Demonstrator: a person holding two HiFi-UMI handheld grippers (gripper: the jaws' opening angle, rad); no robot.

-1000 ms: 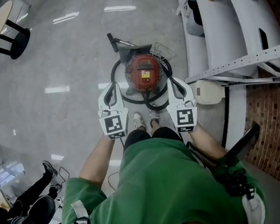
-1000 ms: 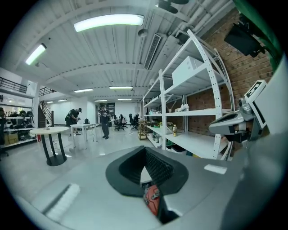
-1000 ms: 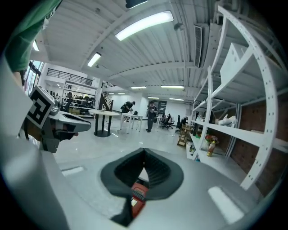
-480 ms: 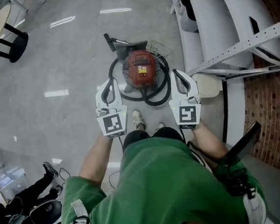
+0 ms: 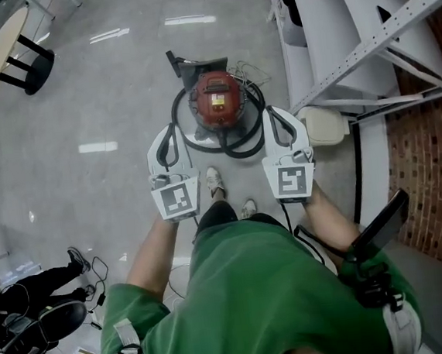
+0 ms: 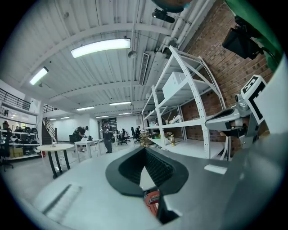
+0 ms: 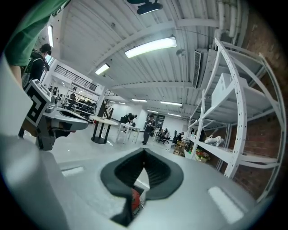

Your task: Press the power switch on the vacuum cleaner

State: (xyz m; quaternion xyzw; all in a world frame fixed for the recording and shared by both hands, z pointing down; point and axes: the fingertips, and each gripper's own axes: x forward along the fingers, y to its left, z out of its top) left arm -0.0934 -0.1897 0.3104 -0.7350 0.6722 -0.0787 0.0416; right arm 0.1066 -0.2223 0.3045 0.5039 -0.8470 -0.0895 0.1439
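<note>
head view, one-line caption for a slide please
Standing over a red canister vacuum cleaner, the person holds the left tongs and right tongs, both shut, either side of it.

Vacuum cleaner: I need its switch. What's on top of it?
The vacuum cleaner shows only a pale label on top; any switch is too small to make out.

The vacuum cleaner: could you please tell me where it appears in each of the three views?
Head view: vacuum cleaner, upper centre.
Left gripper view: red sliver at bottom centre, beyond the jaws.
Right gripper view: red sliver at bottom centre, beyond the jaws.
Shared landmark: the white rack, on the right in all three.
</note>
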